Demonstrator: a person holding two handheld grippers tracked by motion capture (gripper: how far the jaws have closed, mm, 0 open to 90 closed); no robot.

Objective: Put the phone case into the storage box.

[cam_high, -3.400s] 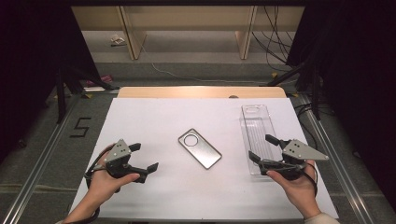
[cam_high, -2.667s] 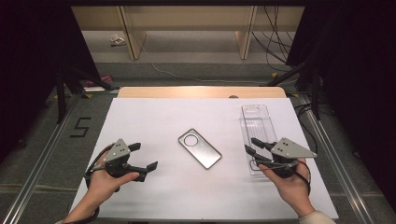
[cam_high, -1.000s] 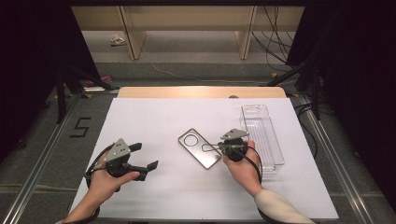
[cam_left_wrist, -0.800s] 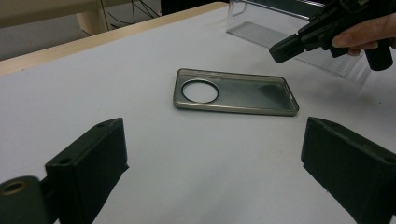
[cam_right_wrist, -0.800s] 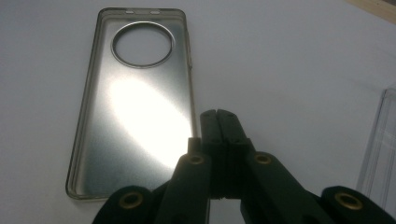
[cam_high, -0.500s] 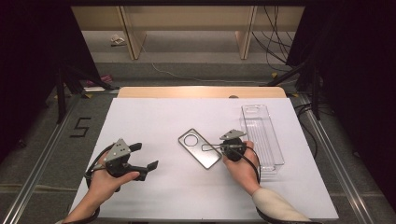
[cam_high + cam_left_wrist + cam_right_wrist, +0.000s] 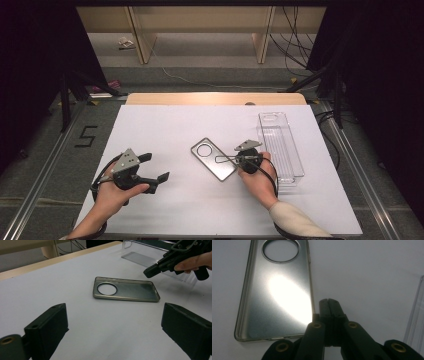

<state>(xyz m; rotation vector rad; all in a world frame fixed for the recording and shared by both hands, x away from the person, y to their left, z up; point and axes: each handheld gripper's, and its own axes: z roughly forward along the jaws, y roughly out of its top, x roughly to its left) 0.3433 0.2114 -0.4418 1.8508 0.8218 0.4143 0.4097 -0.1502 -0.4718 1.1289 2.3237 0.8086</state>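
A grey see-through phone case [image 7: 213, 159] with a round camera hole lies flat, hollow side up, in the middle of the white table [image 7: 165, 130]. My right gripper [image 7: 220, 160] is shut with nothing between its jaws. Its tip hovers at the case's right long edge. In the right gripper view the closed tips [image 7: 328, 302] sit just beside the case [image 7: 274, 297]. The left gripper view shows the case [image 7: 125, 288] ahead and the right gripper [image 7: 148, 272] above its far end. My left gripper [image 7: 155, 168] rests open at the table's left, apart from the case.
A long clear plastic tray [image 7: 280, 145] lies to the right of the case, close behind the right hand; it also appears as a tray [image 7: 147, 257] in the left gripper view. A wooden strip [image 7: 215, 98] borders the table's far edge.
My right gripper has left its spot beside the clear tray, moved left to the phone case and shut its jaws. In the last second it barely shifted. The left gripper has stayed put.
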